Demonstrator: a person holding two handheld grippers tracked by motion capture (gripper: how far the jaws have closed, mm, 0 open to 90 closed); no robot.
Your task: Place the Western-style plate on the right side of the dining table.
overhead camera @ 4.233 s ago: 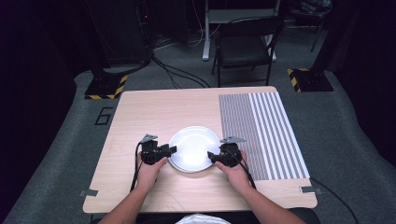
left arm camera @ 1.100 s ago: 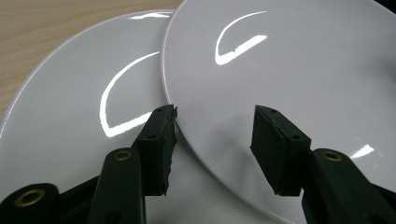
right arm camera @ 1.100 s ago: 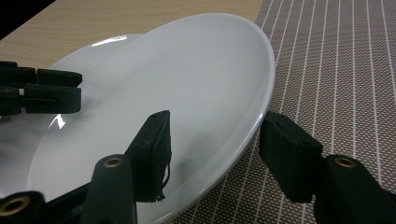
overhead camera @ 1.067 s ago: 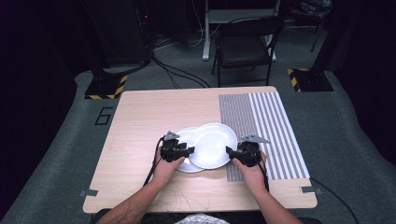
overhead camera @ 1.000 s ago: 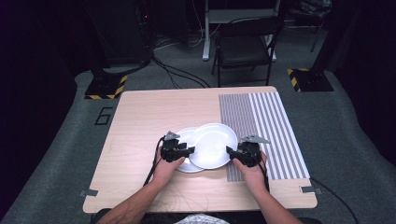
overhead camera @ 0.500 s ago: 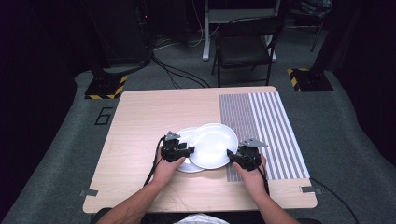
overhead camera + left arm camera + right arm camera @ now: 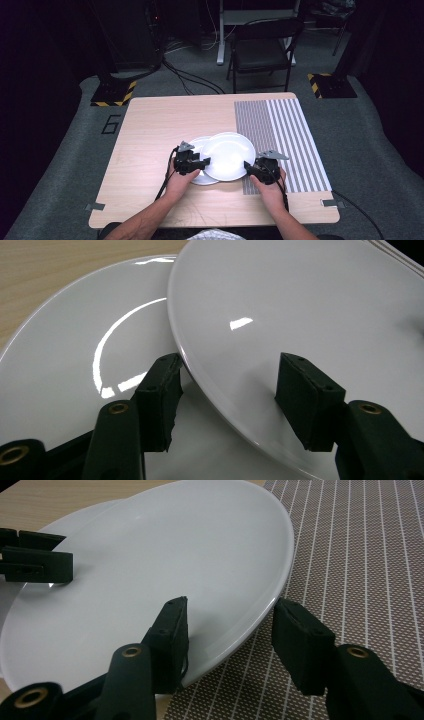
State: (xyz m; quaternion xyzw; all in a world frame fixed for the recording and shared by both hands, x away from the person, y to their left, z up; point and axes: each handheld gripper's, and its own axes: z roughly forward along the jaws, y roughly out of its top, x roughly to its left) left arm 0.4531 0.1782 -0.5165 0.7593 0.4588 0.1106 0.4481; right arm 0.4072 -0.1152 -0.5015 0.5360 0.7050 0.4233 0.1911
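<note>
Two white plates lie on the wooden table (image 7: 150,130). The upper plate (image 7: 227,155) overlaps the lower plate (image 7: 198,143) and reaches onto the striped mat (image 7: 280,135). My left gripper (image 7: 206,162) is open at the upper plate's left rim. In the left gripper view the upper plate (image 7: 300,305) has its rim running between the spread jaws of my left gripper (image 7: 227,377), above the lower plate (image 7: 75,340). My right gripper (image 7: 246,167) is open at the right rim. In the right gripper view one jaw of my right gripper (image 7: 230,625) is over the plate (image 7: 165,555) and the other over the mat (image 7: 360,555).
The grey and white striped mat covers the table's right third. A folding chair (image 7: 262,50) stands on the floor beyond the table's far edge. Cables trail from both grippers toward the near edge.
Since 4.2 s ago the top plate has slid right off the stack, partly onto the mat. Over the last second my right gripper has drifted slightly toward the near edge.
</note>
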